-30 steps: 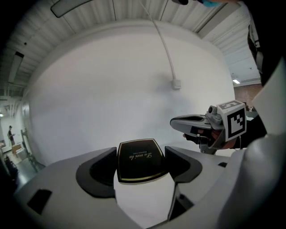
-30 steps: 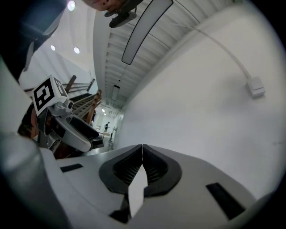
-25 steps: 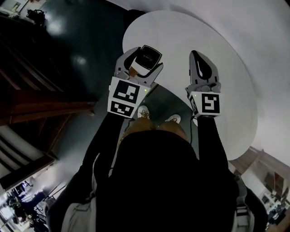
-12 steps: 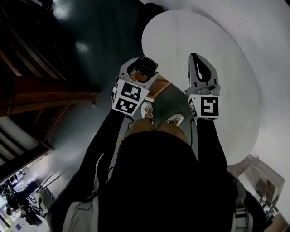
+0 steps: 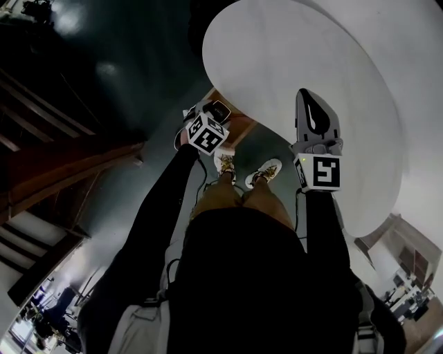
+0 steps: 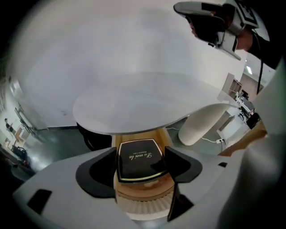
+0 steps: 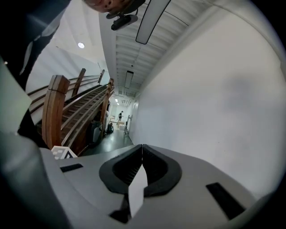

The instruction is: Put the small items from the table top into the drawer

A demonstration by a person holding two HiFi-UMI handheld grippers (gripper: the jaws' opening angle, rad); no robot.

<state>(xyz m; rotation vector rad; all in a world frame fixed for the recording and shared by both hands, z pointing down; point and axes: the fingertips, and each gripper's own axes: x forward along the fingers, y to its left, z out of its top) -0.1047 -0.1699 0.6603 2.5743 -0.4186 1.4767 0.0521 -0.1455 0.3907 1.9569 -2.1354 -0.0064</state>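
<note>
Table top and black box hide most of the drawer.

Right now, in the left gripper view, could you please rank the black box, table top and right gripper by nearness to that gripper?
1. Black box: between the tongs.
2. White table top: ahead, above.
3. Right gripper: far, upper right.

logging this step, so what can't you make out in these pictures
Drawer inside: left gripper view, covered by the black box in the left claw.
Box print: too small and blurred to read.
Table far part: cut off by the head view's top edge.
Right gripper view: the shut right claw faces a wall; no table shown.
</note>
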